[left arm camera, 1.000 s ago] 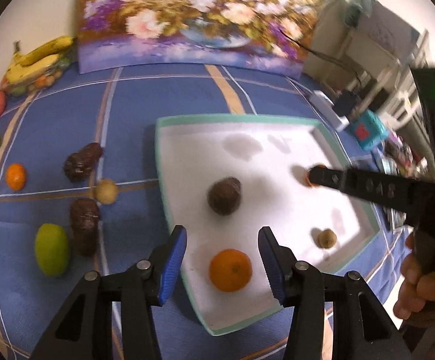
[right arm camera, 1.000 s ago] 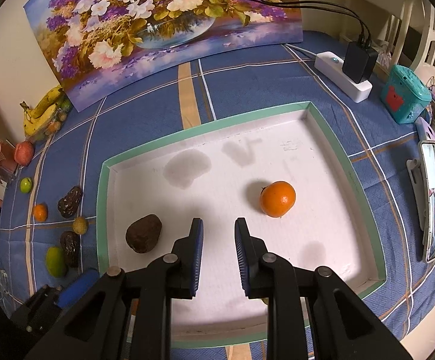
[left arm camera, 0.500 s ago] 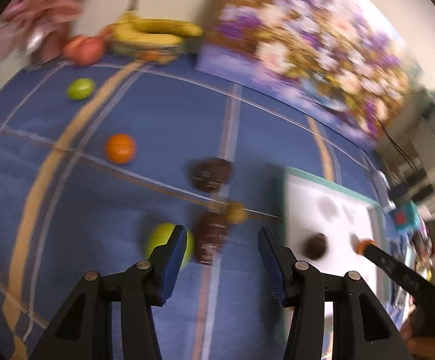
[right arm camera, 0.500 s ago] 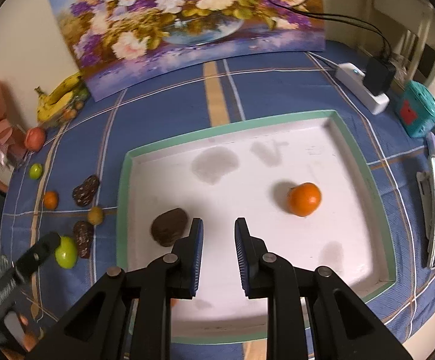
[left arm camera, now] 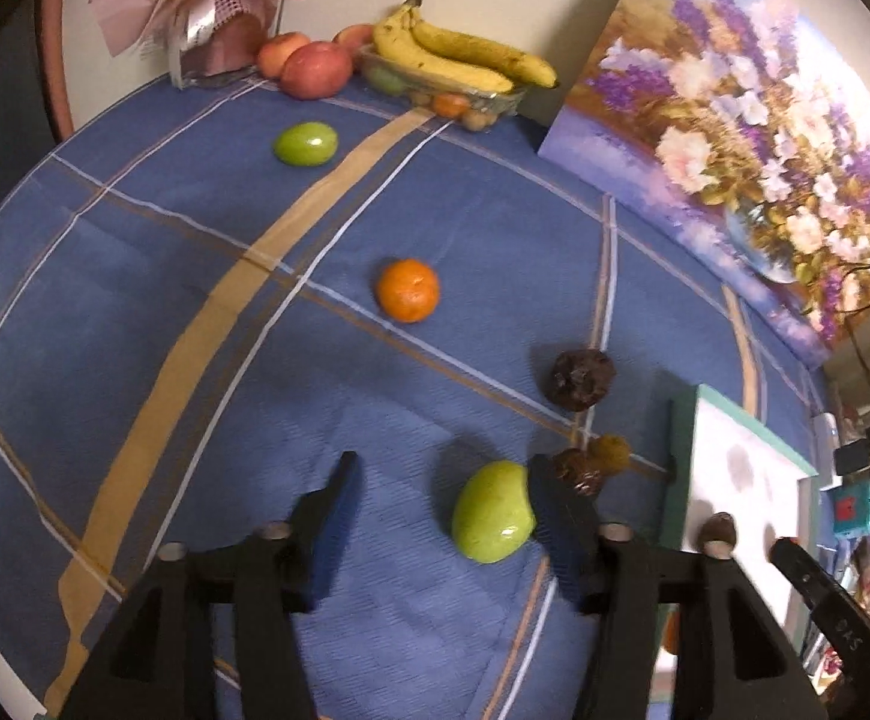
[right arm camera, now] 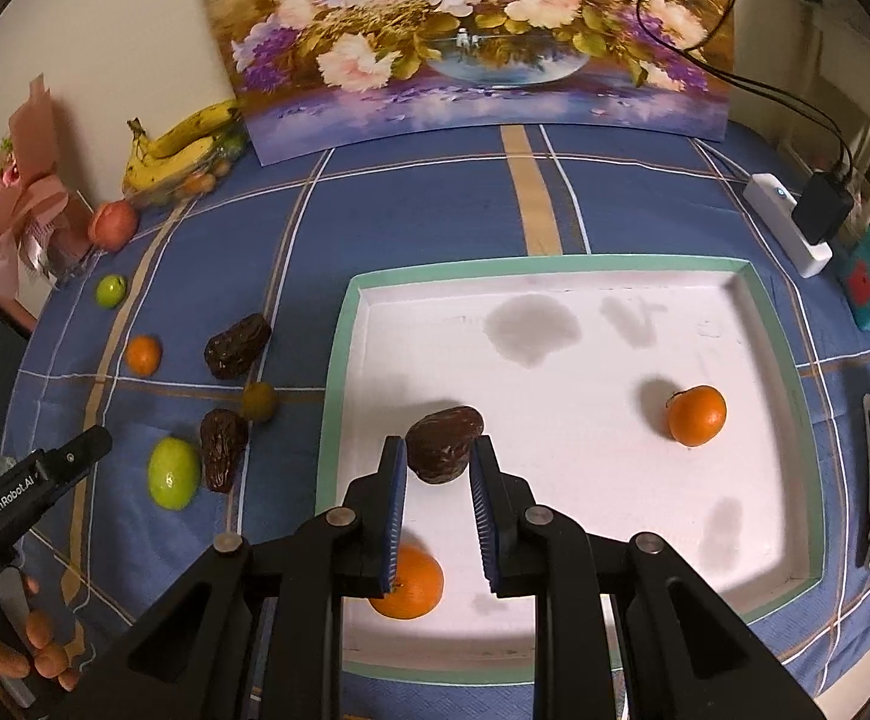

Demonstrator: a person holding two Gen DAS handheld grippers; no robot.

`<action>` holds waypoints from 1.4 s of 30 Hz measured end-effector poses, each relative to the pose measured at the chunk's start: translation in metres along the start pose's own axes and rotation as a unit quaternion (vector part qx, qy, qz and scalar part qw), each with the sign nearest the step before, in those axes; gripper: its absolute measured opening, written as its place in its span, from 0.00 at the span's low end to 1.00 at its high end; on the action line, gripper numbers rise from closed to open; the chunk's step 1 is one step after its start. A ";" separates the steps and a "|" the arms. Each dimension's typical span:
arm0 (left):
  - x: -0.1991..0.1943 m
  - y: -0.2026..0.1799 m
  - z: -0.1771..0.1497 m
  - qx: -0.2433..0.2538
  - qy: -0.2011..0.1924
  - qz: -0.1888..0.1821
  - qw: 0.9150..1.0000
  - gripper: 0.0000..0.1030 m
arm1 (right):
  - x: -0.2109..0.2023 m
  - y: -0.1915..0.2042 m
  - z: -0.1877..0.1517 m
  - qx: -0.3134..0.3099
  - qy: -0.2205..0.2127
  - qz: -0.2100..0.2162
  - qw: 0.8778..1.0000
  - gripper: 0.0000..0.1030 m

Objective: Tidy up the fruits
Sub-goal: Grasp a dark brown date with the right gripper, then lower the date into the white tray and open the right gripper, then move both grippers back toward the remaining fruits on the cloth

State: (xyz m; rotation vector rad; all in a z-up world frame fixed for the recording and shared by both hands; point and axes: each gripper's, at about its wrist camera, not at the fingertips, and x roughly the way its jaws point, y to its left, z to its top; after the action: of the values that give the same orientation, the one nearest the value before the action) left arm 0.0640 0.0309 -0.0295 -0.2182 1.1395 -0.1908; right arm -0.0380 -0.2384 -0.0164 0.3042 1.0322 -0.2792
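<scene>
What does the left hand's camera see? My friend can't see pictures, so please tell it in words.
The left gripper, jaws just opened, hovers over a blue checked tablecloth, with a green fruit between its fingers, beside the right one. Farther off lie an orange, two dark dates, another green fruit, bananas and a flower painting.

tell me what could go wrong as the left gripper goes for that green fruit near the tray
The left gripper, whose jaws have just been opening, has the green fruit off-centre, against one finger; closing may roll it away. A dark date sits right behind that finger and could get nudged or pinched along with it.
</scene>
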 end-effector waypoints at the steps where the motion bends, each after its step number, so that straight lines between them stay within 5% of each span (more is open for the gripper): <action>1: 0.002 0.000 -0.001 -0.001 0.002 0.008 1.000 0.71 | 0.001 0.001 0.000 -0.001 0.002 0.000 1.000 0.22; 3: 0.003 0.003 -0.002 -0.004 0.004 0.017 1.000 0.76 | 0.004 0.001 0.000 -0.002 0.007 -0.001 1.000 0.24; 5: 0.005 0.006 -0.003 -0.010 0.003 0.029 1.000 0.85 | 0.007 0.001 -0.001 0.000 0.014 -0.010 1.000 0.54; 7: 0.006 0.009 -0.004 -0.012 0.002 0.038 0.999 0.95 | 0.010 0.000 -0.001 -0.002 0.016 -0.021 1.000 0.74; 10: 0.009 0.012 -0.005 -0.015 0.000 0.049 0.999 1.00 | 0.012 0.002 -0.002 -0.013 0.019 -0.021 1.000 0.76; 13: 0.012 0.014 -0.005 -0.018 0.003 0.053 0.998 1.00 | 0.014 0.005 -0.003 -0.024 0.017 -0.026 0.999 0.91; 22: 0.008 0.002 0.001 -0.002 -0.012 0.041 0.999 1.00 | 0.009 0.013 0.001 -0.033 -0.022 -0.021 0.999 0.92; 35: -0.006 -0.010 0.022 -0.003 -0.055 0.113 0.992 1.00 | 0.005 0.051 0.006 -0.064 -0.080 -0.017 0.995 0.92; 42: 0.002 -0.001 0.034 -0.019 -0.046 0.123 0.991 1.00 | 0.014 0.068 0.011 -0.062 -0.058 -0.020 0.996 0.92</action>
State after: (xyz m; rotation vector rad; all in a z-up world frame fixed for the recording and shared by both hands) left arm 0.0960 0.0317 -0.0170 -0.1179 1.0677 0.0600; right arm 0.0028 -0.1815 -0.0157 0.1543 0.9370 -0.2643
